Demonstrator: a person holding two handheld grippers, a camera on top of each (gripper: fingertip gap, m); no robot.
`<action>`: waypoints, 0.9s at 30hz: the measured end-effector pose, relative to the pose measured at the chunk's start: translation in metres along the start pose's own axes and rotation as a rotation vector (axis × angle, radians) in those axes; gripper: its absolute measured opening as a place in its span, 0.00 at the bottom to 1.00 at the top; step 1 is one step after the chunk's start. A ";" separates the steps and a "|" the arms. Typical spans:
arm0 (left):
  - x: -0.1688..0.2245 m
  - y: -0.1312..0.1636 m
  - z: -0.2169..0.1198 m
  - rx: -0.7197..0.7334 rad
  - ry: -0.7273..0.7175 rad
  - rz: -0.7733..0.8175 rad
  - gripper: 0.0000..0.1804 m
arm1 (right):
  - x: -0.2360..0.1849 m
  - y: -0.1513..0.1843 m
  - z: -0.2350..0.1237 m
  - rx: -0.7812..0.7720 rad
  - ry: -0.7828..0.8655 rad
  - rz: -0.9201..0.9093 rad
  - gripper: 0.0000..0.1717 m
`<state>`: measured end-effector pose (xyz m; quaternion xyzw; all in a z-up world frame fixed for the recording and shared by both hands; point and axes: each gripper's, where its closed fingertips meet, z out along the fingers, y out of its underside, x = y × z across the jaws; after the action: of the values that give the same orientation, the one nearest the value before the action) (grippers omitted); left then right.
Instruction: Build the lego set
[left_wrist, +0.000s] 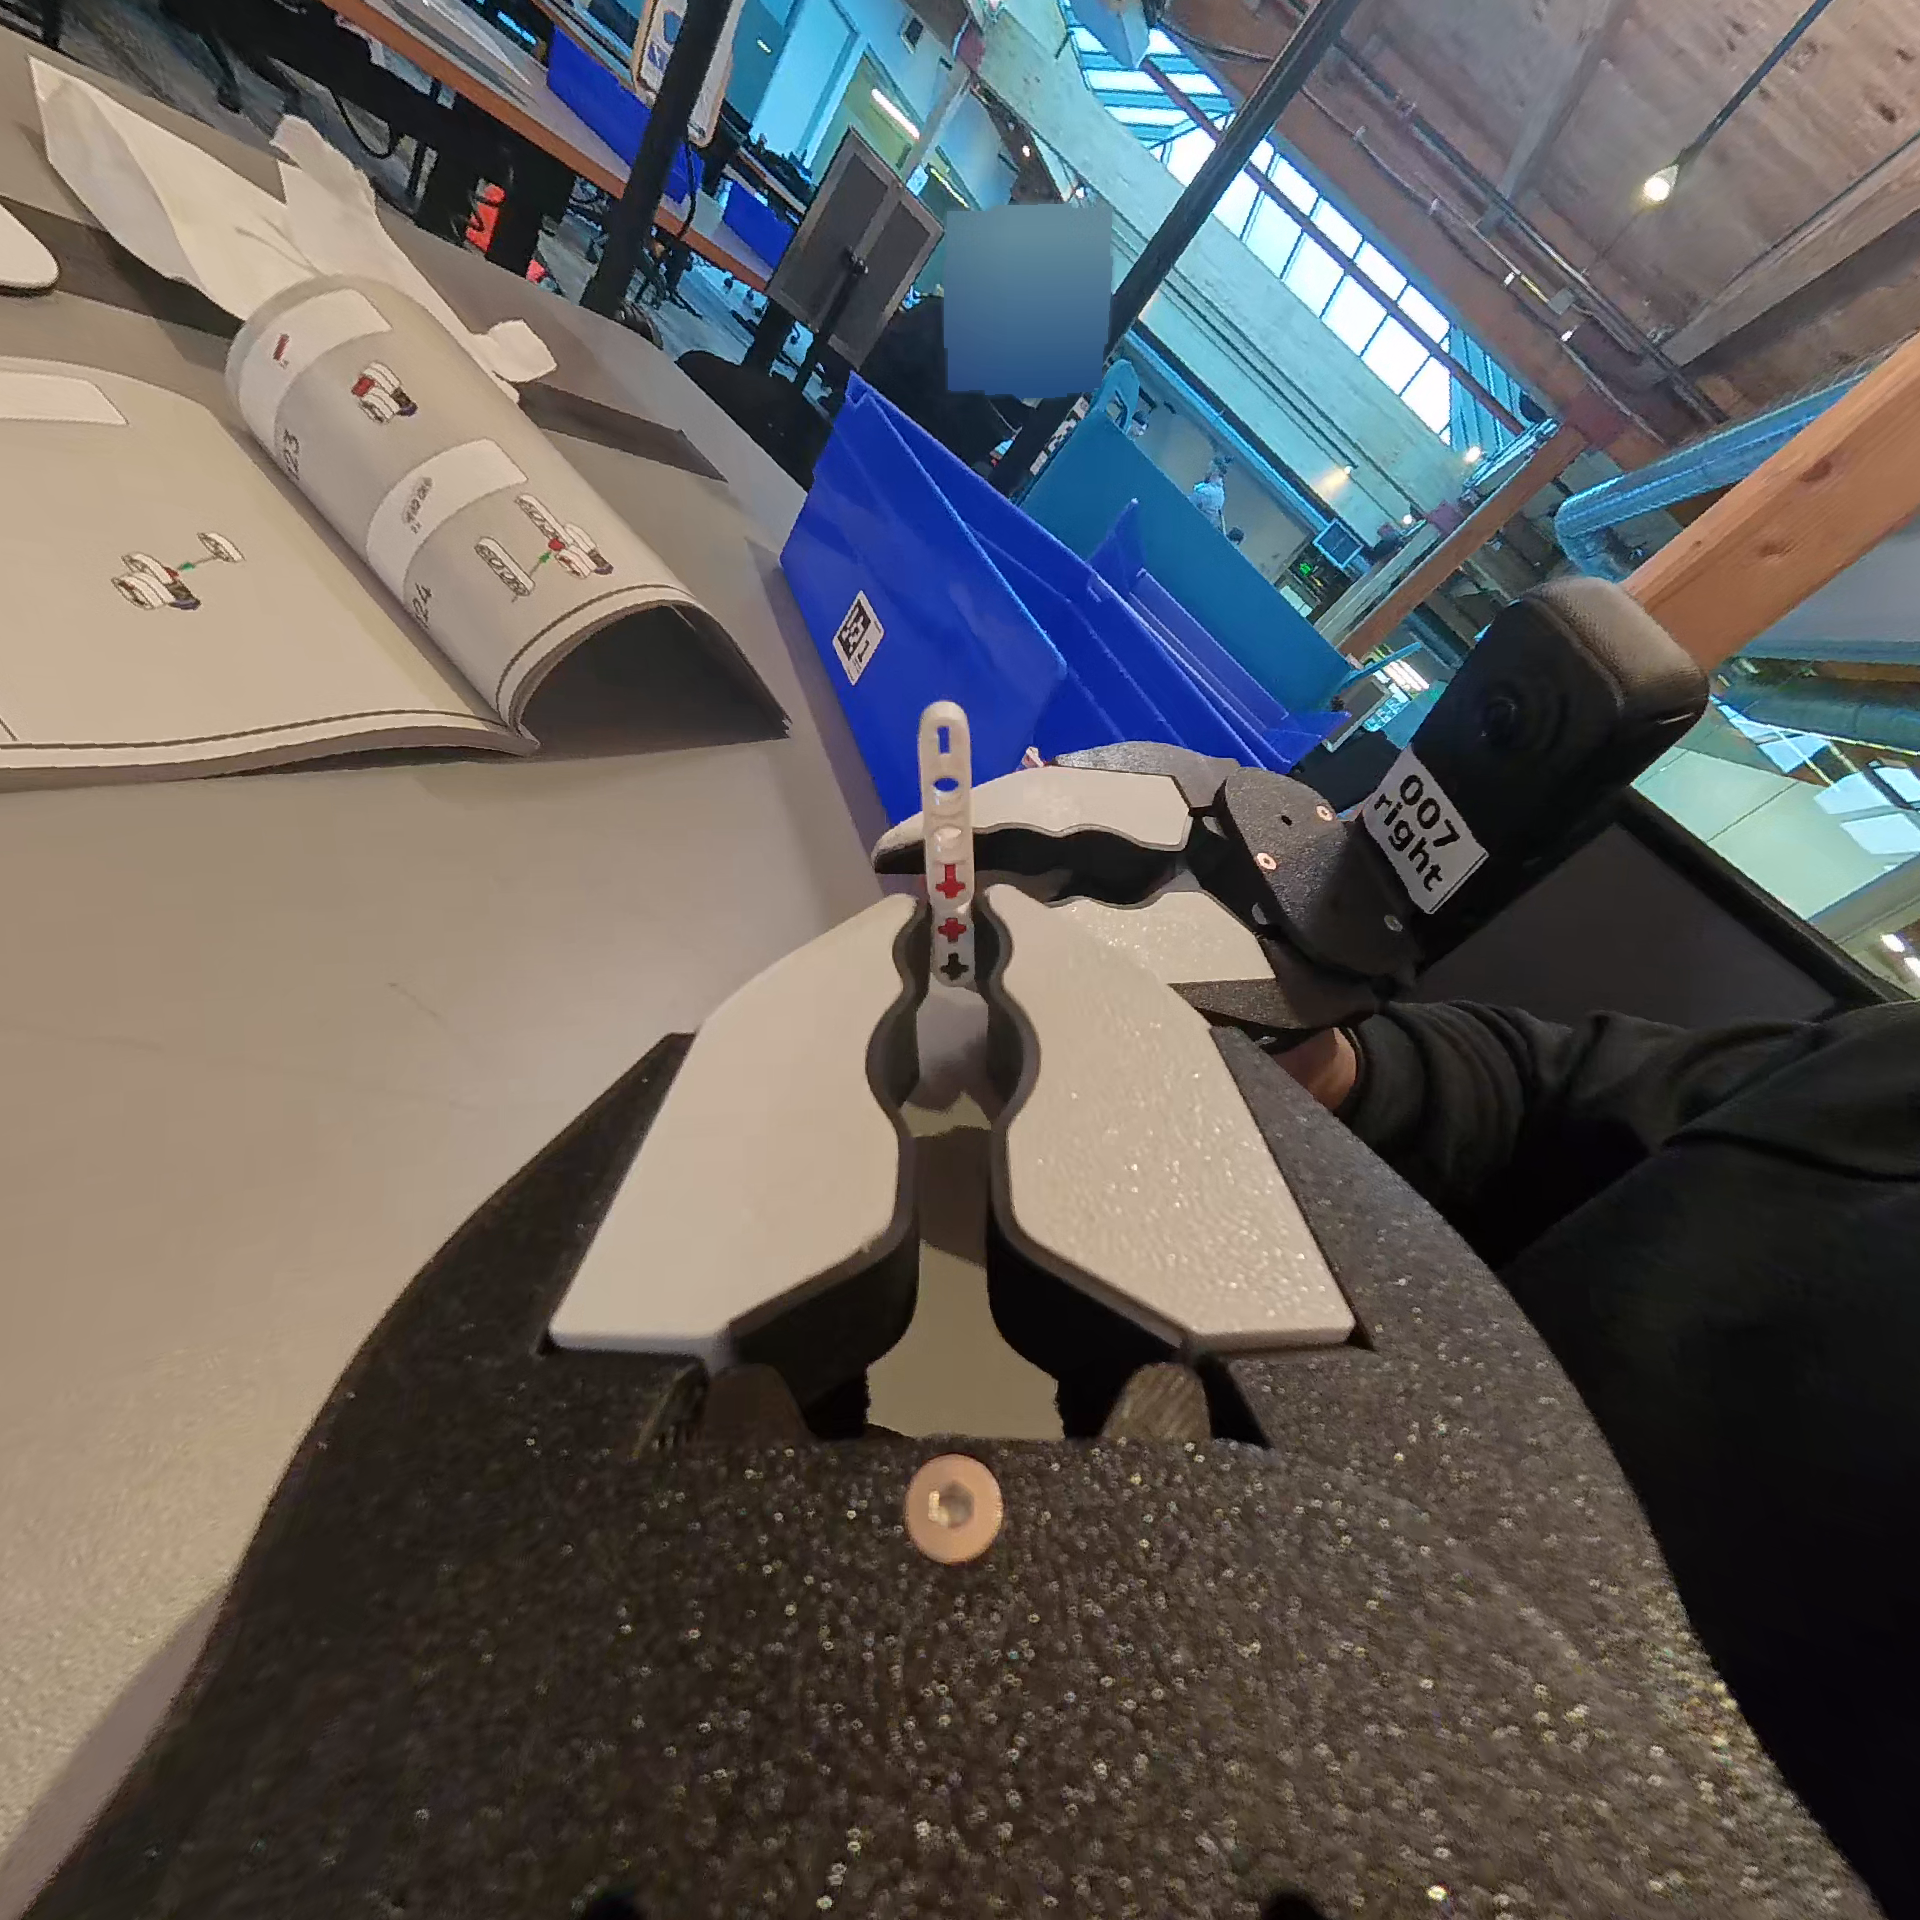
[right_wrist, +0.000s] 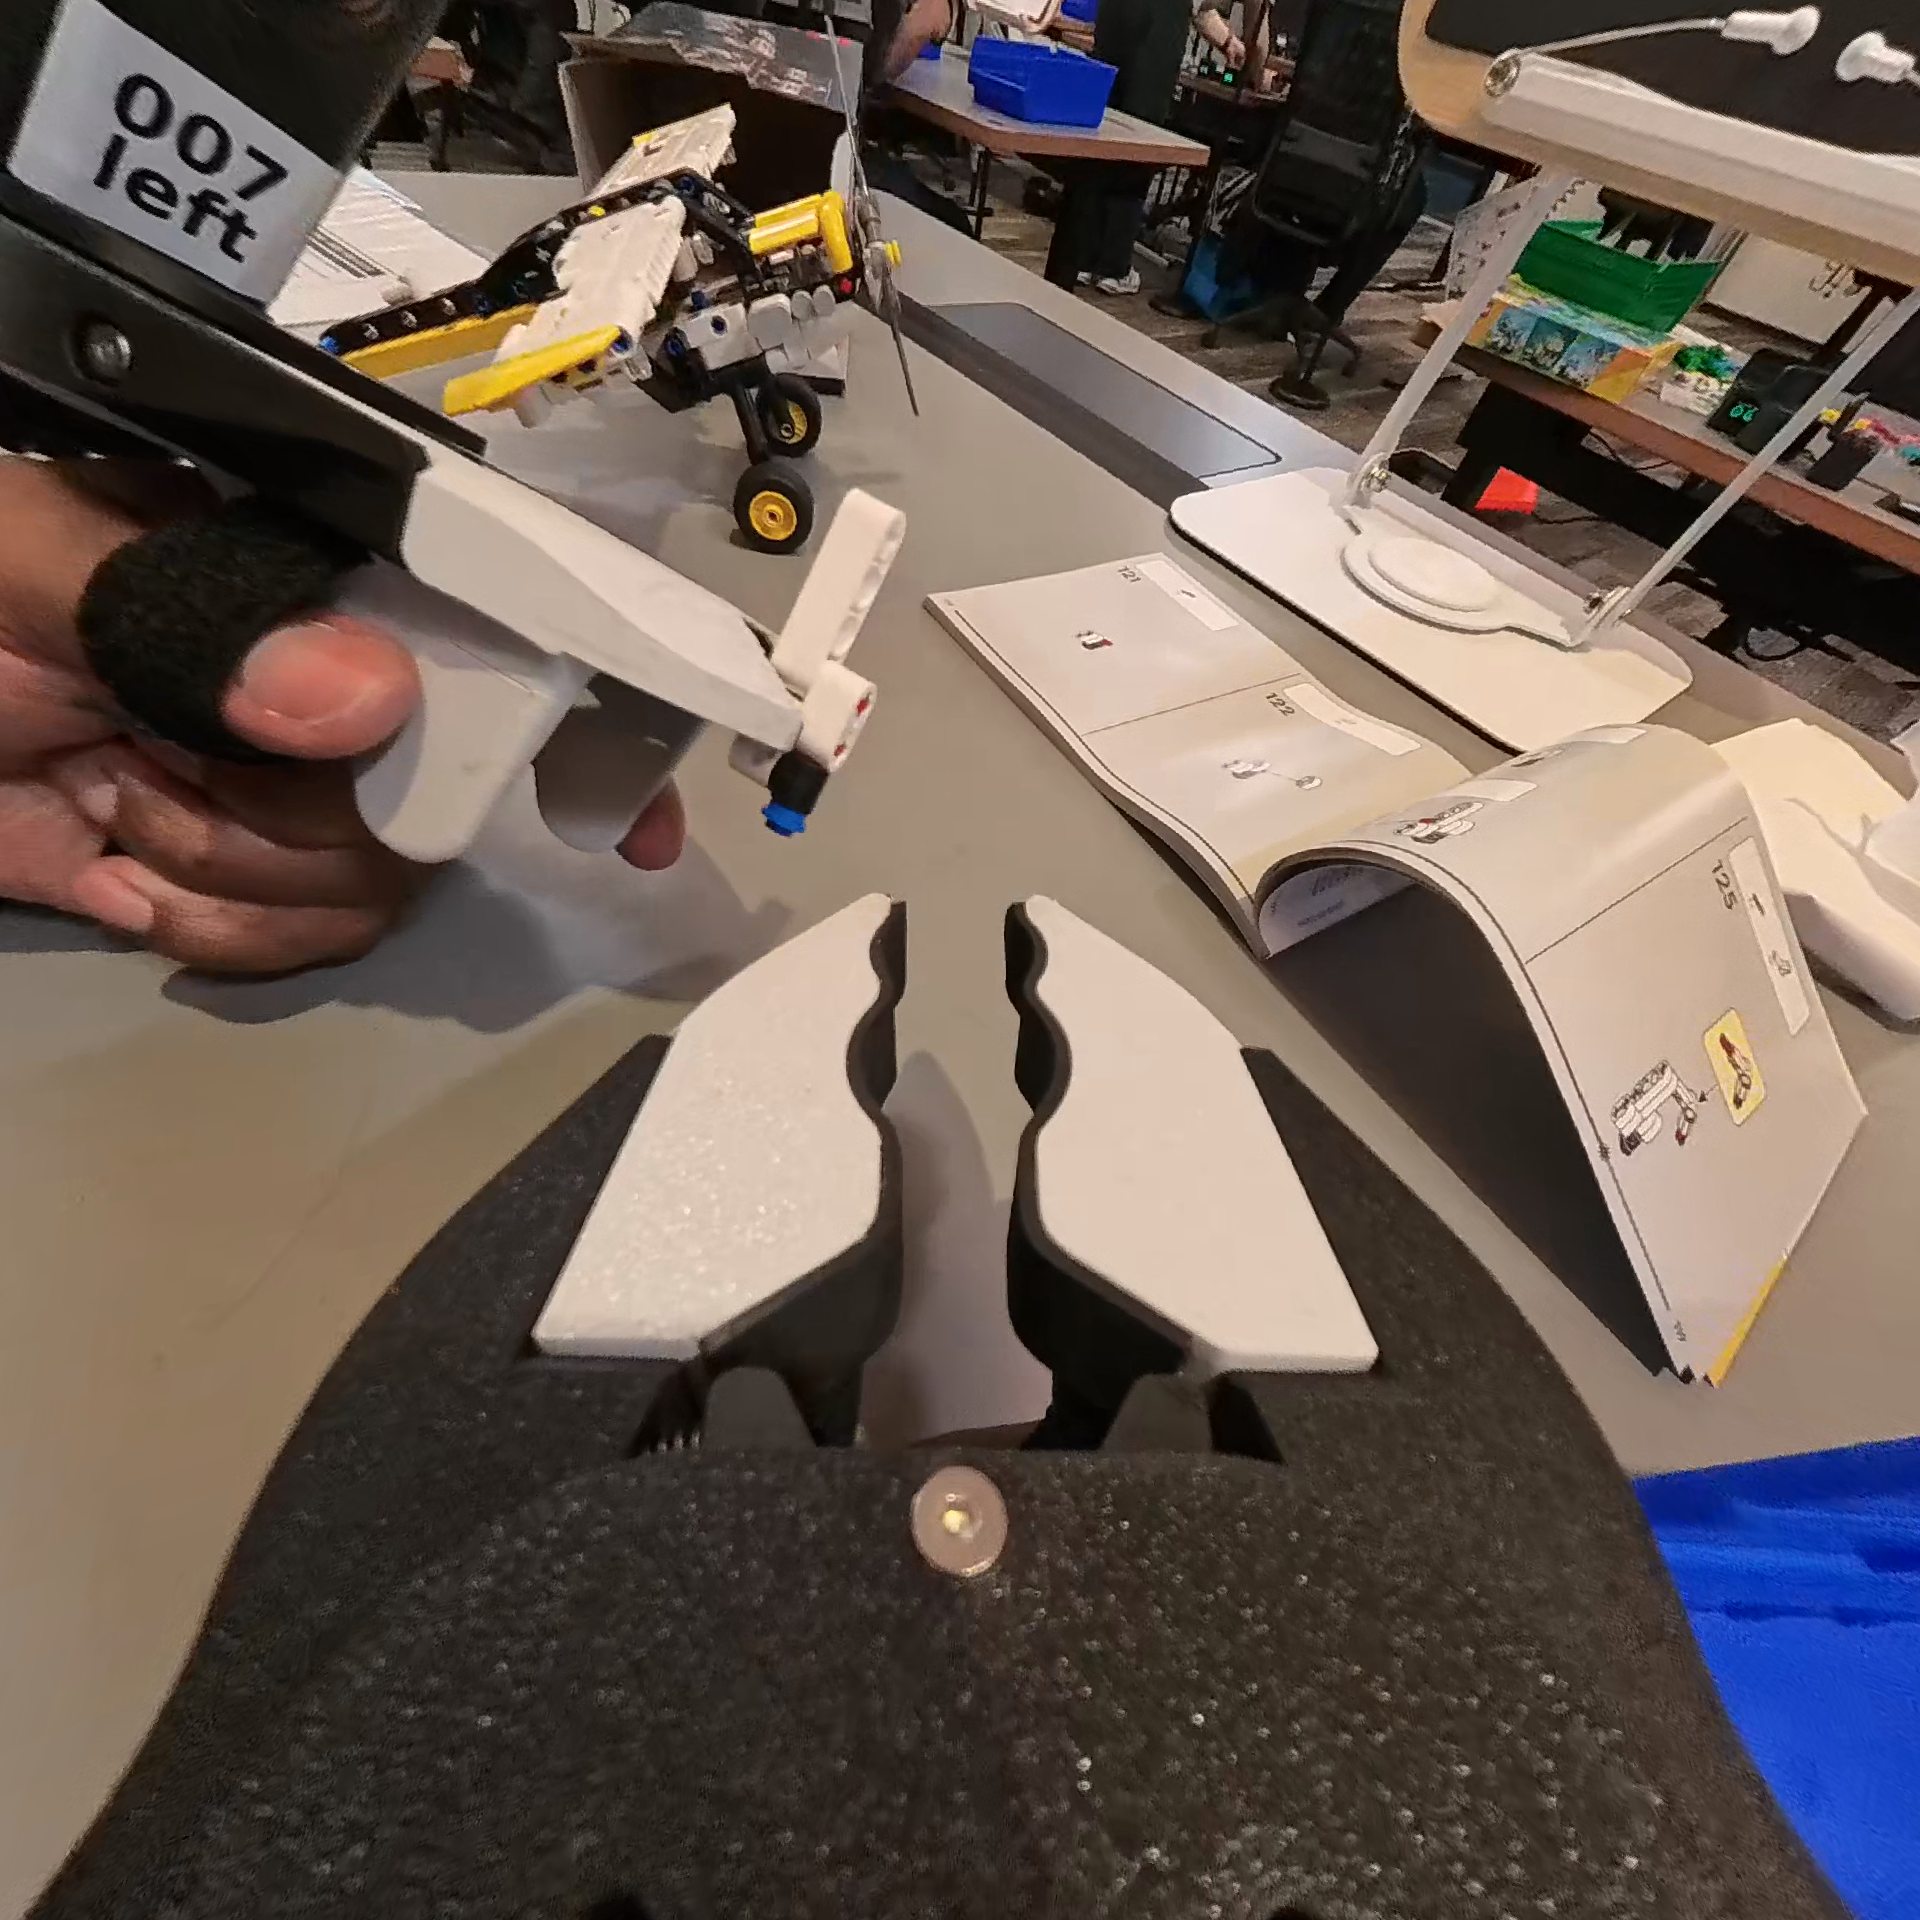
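A slim white toy beam (left_wrist: 943, 831), pierced with holes and carrying red cross-shaped pins, stands nearly upright in the left gripper (left_wrist: 951, 914), whose fingers (left_wrist: 831, 997) are pinched against its lower end. From the other side the same white piece (right_wrist: 831, 634) shows a short black connector with a blue tip (right_wrist: 792, 795) hanging beneath it, held clear above the grey tabletop (right_wrist: 312, 1143). A hand (right_wrist: 187, 748) with a black fingertip sleeve grips that tool's handle.

The right gripper (right_wrist: 954, 925) sits just below and beside the piece, its jaws parted with only bare tabletop showing between them; it holds nothing. In the left view it lies just behind the beam (left_wrist: 1039, 831), side on.

Beyond, an instruction booklet (right_wrist: 1195, 686) lies open with one page curling upward. Farther back stands a partly built yellow, white and black toy plane (right_wrist: 665, 291) on black wheels with yellow hubs. A white lamp base (right_wrist: 1423, 582) rests to the right of the booklet, and blue bins (left_wrist: 935, 582) sit at the tabletop's edge.
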<state>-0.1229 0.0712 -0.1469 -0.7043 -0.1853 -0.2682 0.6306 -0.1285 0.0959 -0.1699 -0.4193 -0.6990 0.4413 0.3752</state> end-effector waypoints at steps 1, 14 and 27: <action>0.000 0.000 0.000 -0.002 0.002 -0.003 0.04 | 0.000 0.000 0.000 0.001 0.000 0.000 0.10; 0.002 0.004 0.001 -0.028 0.016 -0.002 0.04 | 0.002 0.003 0.001 -0.021 -0.016 0.027 0.10; -0.007 0.045 0.002 -0.343 -0.077 0.084 0.04 | -0.006 0.033 -0.021 -0.252 -0.158 0.021 0.12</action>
<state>-0.1007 0.0679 -0.1868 -0.8184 -0.1313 -0.2418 0.5044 -0.0995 0.1054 -0.1946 -0.4343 -0.7718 0.3857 0.2587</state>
